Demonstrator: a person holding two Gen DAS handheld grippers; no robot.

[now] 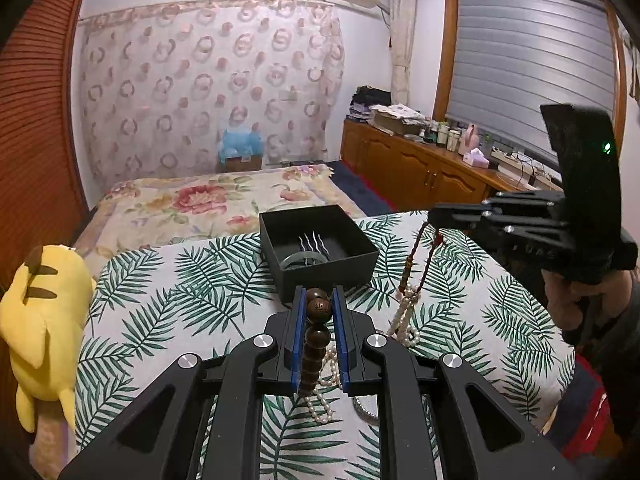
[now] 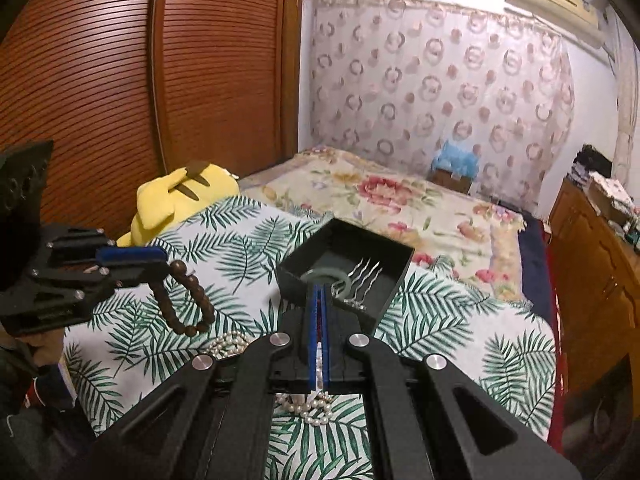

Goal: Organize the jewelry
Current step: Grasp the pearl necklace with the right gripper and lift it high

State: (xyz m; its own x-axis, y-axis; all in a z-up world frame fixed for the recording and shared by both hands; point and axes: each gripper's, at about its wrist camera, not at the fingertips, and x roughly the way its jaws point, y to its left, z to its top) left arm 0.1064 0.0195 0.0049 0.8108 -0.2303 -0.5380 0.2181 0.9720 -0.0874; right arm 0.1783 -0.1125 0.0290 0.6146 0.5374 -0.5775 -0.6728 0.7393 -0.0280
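My left gripper [image 1: 318,291] is shut on a brown wooden bead bracelet [image 1: 318,312], which droops from its fingers [image 2: 132,256] above the leaf-print cloth. The right gripper [image 2: 320,287] is shut on a thin red-brown cord necklace [image 1: 418,252]. That cord hangs from the right gripper [image 1: 431,218], with white pearls [image 1: 406,312] caught at its lower end. An open black box [image 1: 280,224] [image 2: 400,276] stands just beyond both grippers. It holds a pale green bangle [image 2: 320,277] and a silver hair comb [image 2: 366,274]. More pearl strands [image 2: 228,344] lie on the cloth.
A yellow plush toy [image 1: 40,320] [image 2: 180,196] lies at the table's left edge. Past the leaf-print tablecloth [image 1: 180,280] is a bed with a floral cover [image 1: 200,196]. A wooden cabinet [image 1: 420,168] runs along the right wall. A person's hand [image 1: 576,300] holds the right gripper.
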